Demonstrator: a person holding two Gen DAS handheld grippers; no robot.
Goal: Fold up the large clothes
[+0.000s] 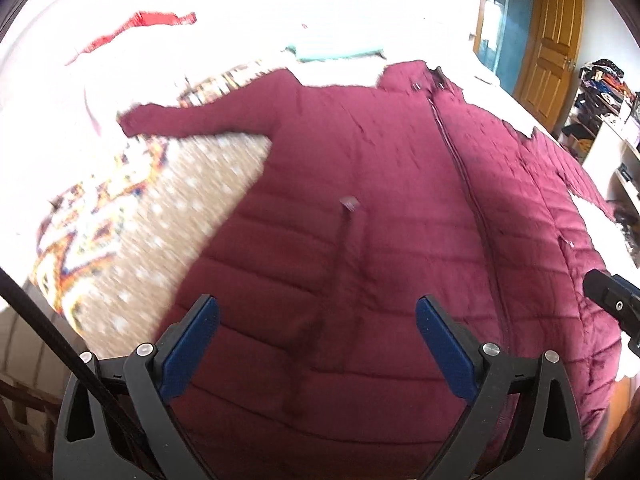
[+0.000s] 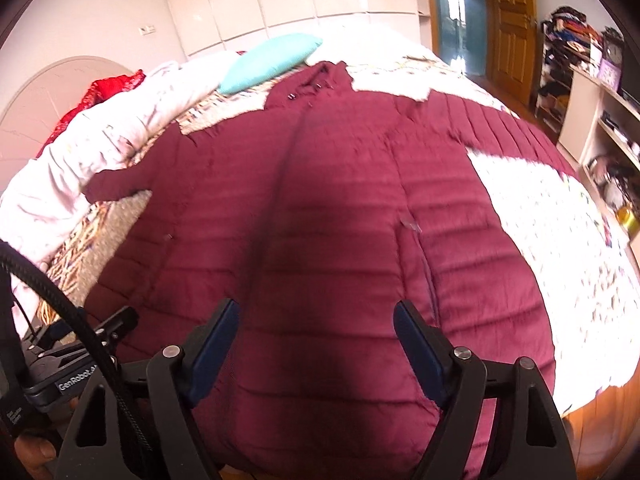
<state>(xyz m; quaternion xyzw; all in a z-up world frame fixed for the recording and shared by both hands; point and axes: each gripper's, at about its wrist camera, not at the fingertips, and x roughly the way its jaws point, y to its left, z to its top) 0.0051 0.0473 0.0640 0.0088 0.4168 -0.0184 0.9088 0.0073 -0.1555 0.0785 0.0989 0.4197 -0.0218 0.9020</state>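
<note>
A long maroon quilted coat [image 1: 380, 184] lies flat on the bed, front up, zipper running down its middle and both sleeves spread out to the sides. In the right wrist view the same coat [image 2: 332, 208] fills the frame, collar at the far end. My left gripper [image 1: 318, 326] hovers above the coat's hem with its blue pads wide apart and nothing between them. My right gripper [image 2: 316, 328] also hangs over the hem, jaws apart and empty. Part of the right gripper's body [image 1: 614, 300] shows at the right edge of the left wrist view.
The patterned bedspread [image 1: 132, 216] lies under the coat. A white quilt [image 2: 104, 136], a teal pillow [image 2: 268, 60] and a red cloth [image 2: 100, 92] sit at the bed's head. A wooden door [image 2: 512, 24] and cluttered shelves [image 2: 592, 92] stand at right. A hand holds the left gripper [image 2: 72, 360].
</note>
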